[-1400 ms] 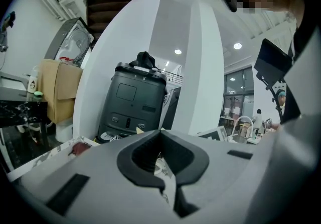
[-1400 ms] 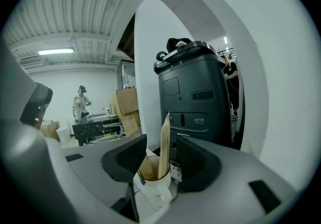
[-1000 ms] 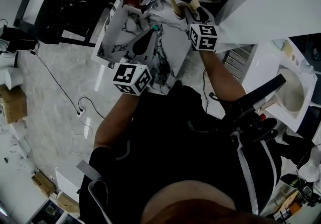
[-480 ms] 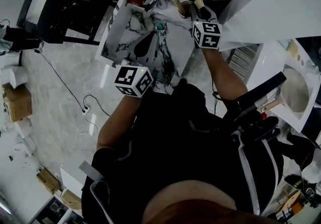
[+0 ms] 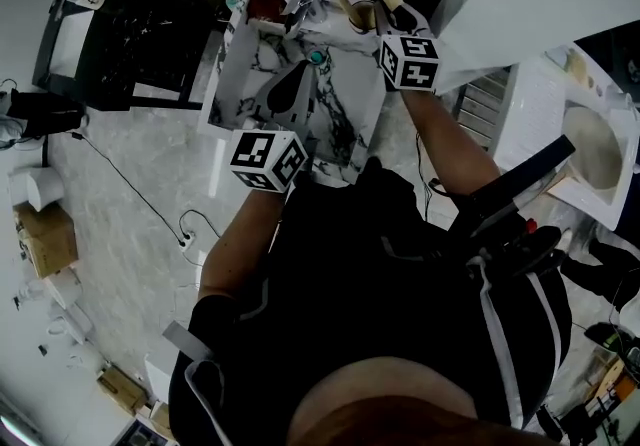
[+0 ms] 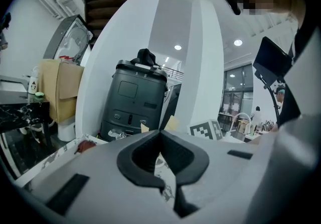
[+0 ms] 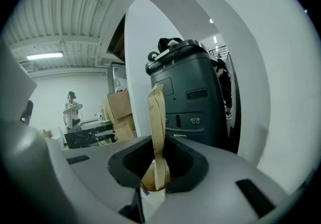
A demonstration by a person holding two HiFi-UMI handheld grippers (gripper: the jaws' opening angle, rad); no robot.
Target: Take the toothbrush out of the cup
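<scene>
Left hand-held gripper (image 6: 160, 153): nearest the person's body, low over the front of the marble tabletop (image 5: 345, 109); its jaws are pressed together with nothing between them. It is well apart from the task's things and looks idle.

Right hand-held gripper (image 7: 156, 166): reached out to the far right corner of the tabletop, so it is plainly the nearer hand to the job. Its jaws have just been closing and are now clamped on the toothbrush, low on its length.

Toothbrush (image 7: 156, 112): wrapped in brown paper and standing close to upright. Its long axis runs up and down, crossing the right hand-held gripper's roughly level reach. Most of its length rises above the jaws, and its lower end is down in the cup.

Cup (image 7: 150, 188): directly under the grip, its brown rim just below the jaws, standing at the back of the tabletop.

Relation that decides the move: the toothbrush lies along the cup's own axis, so the way out is probably straight up. Pulling sideways would likely drag the cup over.

Beyond: a dark grey machine (image 7: 190, 97) stands behind, clear of the lift.
</scene>
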